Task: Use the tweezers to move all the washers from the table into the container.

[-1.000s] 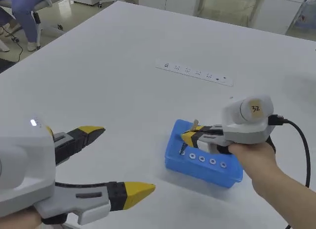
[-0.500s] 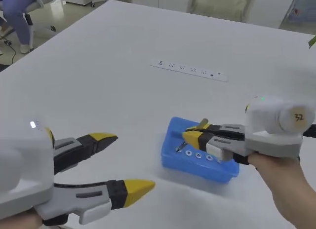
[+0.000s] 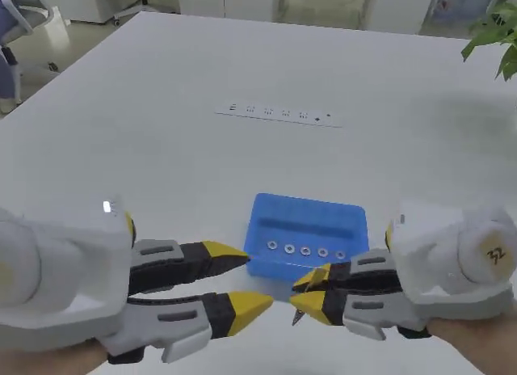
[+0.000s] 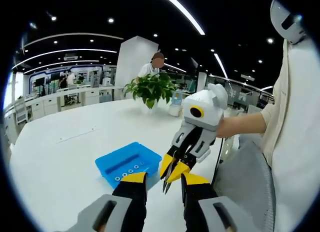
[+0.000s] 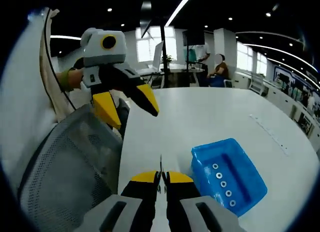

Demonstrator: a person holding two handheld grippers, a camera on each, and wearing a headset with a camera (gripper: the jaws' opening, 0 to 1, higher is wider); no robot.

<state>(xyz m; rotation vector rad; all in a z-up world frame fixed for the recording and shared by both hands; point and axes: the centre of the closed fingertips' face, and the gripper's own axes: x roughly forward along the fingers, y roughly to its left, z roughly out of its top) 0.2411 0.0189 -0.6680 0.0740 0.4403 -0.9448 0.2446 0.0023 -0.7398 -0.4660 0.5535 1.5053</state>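
The blue container (image 3: 307, 224) sits on the white table just beyond both grippers, with several washers (image 3: 305, 250) in a row inside. My right gripper (image 3: 297, 298) hovers at the near edge, shut on thin metal tweezers (image 3: 297, 317) whose tip points left and down. My left gripper (image 3: 254, 281) is open beside it, its jaws empty. In the left gripper view, my left gripper (image 4: 165, 178) faces the right gripper (image 4: 170, 173), with the container (image 4: 125, 159) to the left. In the right gripper view, the tweezers (image 5: 161, 172) stick out of my right gripper (image 5: 162, 178); the container (image 5: 240, 162) and washers (image 5: 222, 184) lie right.
A flush power strip (image 3: 279, 114) is set into the table beyond the container. A potted plant (image 3: 493, 35) stands at the far right. A mesh chair (image 5: 65, 162) is by the table's near edge. People stand at far desks.
My right gripper has drawn back out of the container toward the near edge, tweezers still held. The left gripper has come right, close to it. The head camera has shifted.
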